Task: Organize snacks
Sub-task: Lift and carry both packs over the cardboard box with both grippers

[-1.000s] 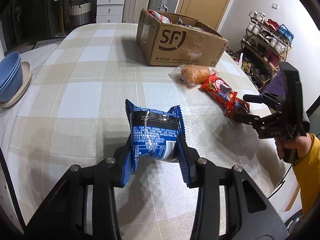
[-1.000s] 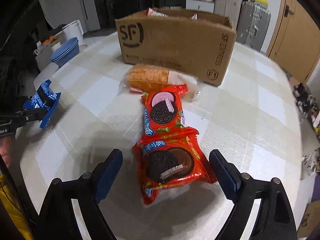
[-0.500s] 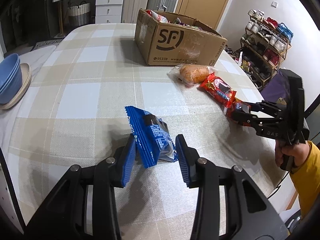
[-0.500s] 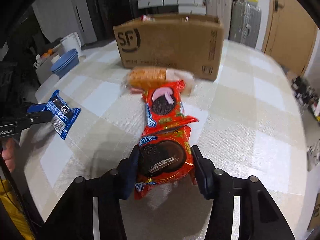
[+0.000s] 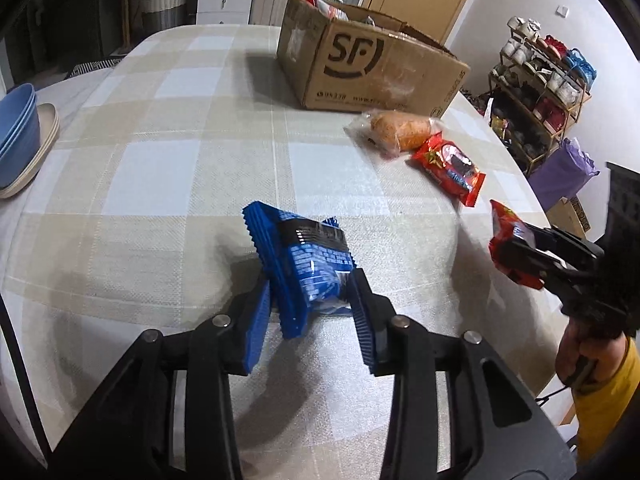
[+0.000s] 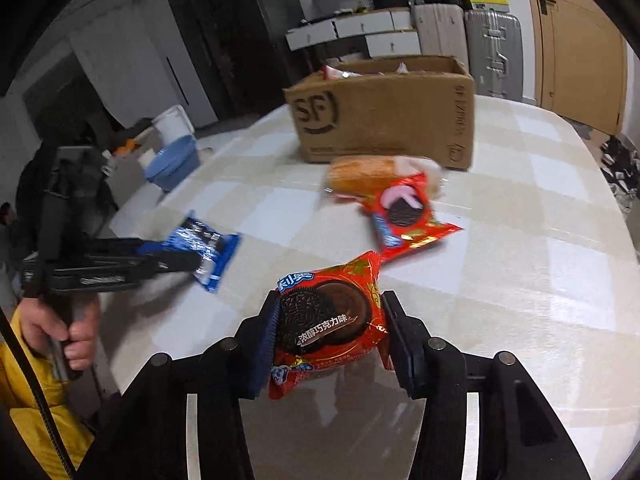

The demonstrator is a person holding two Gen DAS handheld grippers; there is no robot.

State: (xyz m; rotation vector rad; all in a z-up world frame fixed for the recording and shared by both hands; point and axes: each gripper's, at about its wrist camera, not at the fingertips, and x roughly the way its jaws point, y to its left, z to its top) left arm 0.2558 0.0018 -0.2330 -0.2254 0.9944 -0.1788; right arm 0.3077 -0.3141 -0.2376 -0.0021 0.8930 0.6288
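Now my left gripper (image 5: 314, 312) pinches the blue Oreo packet (image 5: 306, 268) above the checked tablecloth (image 5: 160, 168); my right gripper (image 6: 330, 336) clamps the red chocolate Oreo packet (image 6: 326, 320), near the SF cardboard box (image 6: 384, 120).

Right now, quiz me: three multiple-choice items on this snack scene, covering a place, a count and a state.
1. Where is the bread roll?
A. inside the cardboard box
B. on the table in front of the cardboard box
C. in the blue bowls

2. How many red cookie packets show?
A. one
B. two
C. four

3. What is the left claw doing?
A. gripping a blue packet
B. hanging open
C. holding bread

Answers: 1 B, it lies by the box's front wall. 2 B, one in the right claw, one on the table. 3 A, both pads press the packet.
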